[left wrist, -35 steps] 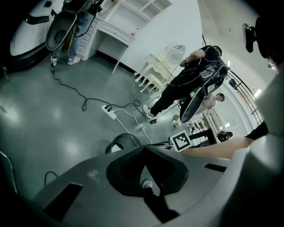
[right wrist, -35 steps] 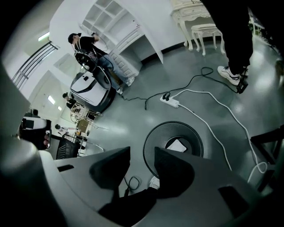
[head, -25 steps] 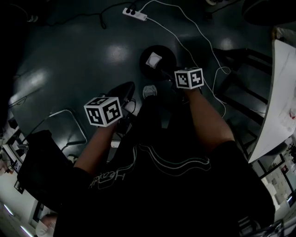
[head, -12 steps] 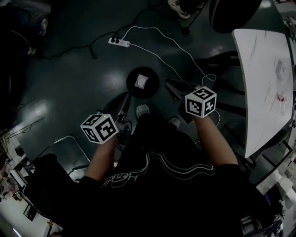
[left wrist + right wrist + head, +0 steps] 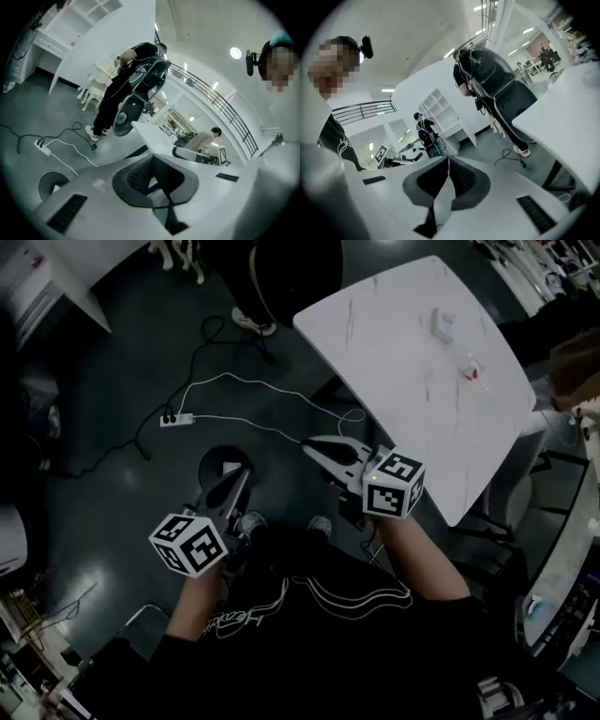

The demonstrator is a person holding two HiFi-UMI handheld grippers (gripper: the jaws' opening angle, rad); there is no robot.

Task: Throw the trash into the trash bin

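Trash (image 5: 232, 468), a small white piece, lay inside the round dark trash bin (image 5: 204, 465) on the floor (image 5: 112, 362), left of centre in the head view. The left gripper view showed the same bin (image 5: 42, 180) low at its left edge, with the white piece (image 5: 56, 188) in it. A white power strip (image 5: 176, 418) and its cable (image 5: 272, 432) lay just beyond the bin.

The left gripper (image 5: 246, 473) hung over the bin's near edge, marker cube (image 5: 187, 542) toward the wearer. Its own view showed its jaws (image 5: 151, 157) pressed together with nothing between them.

A person in dark clothes (image 5: 277, 273) stood farther off.

The right gripper (image 5: 309, 443) pointed toward the near corner of the white table (image 5: 403, 352). Its jaws (image 5: 448, 158) were likewise closed and empty. Two small items on the tabletop, well away from both grippers, were too small to identify.
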